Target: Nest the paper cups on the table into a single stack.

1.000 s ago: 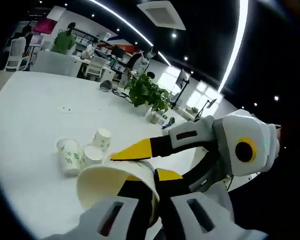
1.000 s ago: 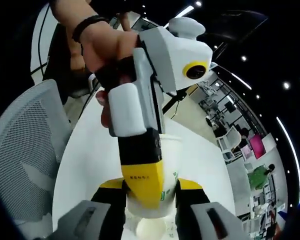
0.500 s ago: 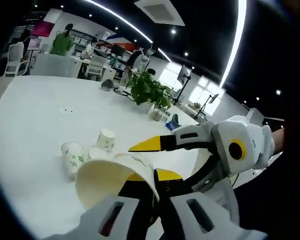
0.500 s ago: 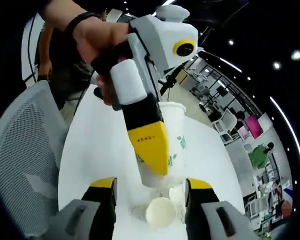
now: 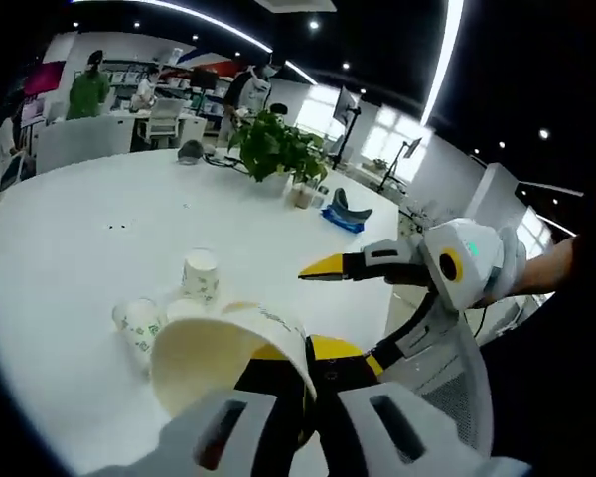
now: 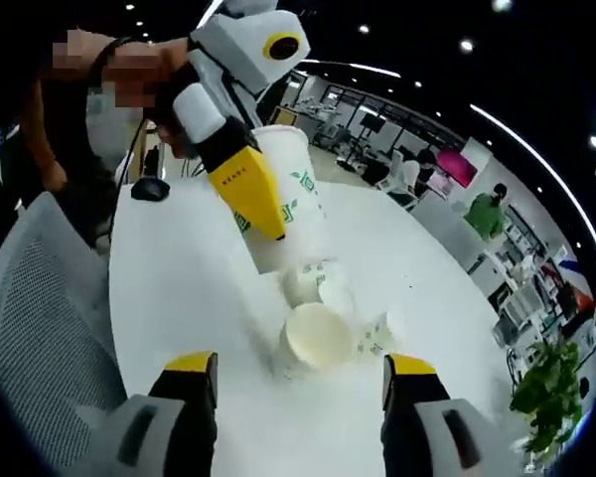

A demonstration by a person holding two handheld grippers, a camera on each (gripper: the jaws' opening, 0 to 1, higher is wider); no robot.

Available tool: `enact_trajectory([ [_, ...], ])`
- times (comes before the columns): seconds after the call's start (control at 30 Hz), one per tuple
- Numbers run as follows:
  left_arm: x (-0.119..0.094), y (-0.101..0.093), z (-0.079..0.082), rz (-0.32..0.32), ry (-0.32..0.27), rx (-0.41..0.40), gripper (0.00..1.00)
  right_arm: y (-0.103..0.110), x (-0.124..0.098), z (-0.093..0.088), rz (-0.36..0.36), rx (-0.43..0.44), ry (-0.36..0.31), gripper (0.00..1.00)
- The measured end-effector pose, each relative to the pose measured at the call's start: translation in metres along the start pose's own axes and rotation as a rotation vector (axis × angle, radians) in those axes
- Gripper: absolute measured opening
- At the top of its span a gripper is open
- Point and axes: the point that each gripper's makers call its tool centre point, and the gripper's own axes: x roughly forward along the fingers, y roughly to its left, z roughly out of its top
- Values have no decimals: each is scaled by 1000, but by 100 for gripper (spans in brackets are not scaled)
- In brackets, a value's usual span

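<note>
My white table (image 5: 70, 248) carried a cluster of paper cups (image 6: 323, 333), perhaps four, plus a potted plant (image 5: 276, 151) and a blue object (image 5: 344, 214) beyond.

The left gripper (image 6: 253, 194) is raised above the table, its yellow-tipped jaws closed on a paper cup (image 6: 288, 189), with the person's hand at about eleven o'clock behind it. The right gripper (image 6: 298, 373) has its jaws spread wide apart, holding nothing. From the left gripper view, it sits toward three o'clock.
</note>
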Motion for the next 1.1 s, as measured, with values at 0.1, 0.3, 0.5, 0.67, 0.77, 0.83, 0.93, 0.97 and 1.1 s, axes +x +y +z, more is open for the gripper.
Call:
enact_trajectory([
  [0.1,6,1,0,3,52,53,0,-5,2,-8,-23,115,-14,72],
  [0.3,24,12,-1,6,173,168,0,-7,-5,-11,-31,186,-39,76],
  [0.5,44,9,-2,-29,257,263,0,-10,-12,-14,-48,230,-54,82],
  [0.67,54,7,-12,-47,365,364,0,-13,-17,-15,-65,240,-63,82],
  [0.77,60,16,-24,-37,451,447,0,-14,-20,-17,-70,241,-56,82],
  [0.83,64,21,-28,-31,486,495,0,-13,-22,-18,-71,245,-54,82],
  [0.93,67,20,-33,-32,539,560,0,-12,-21,-21,-71,250,-50,82],
  [0.97,68,21,-35,-30,556,582,0,-12,-22,-21,-70,250,-49,82],
  [1.1,75,22,-39,-34,608,649,0,-6,-24,-22,-61,247,-42,82],
])
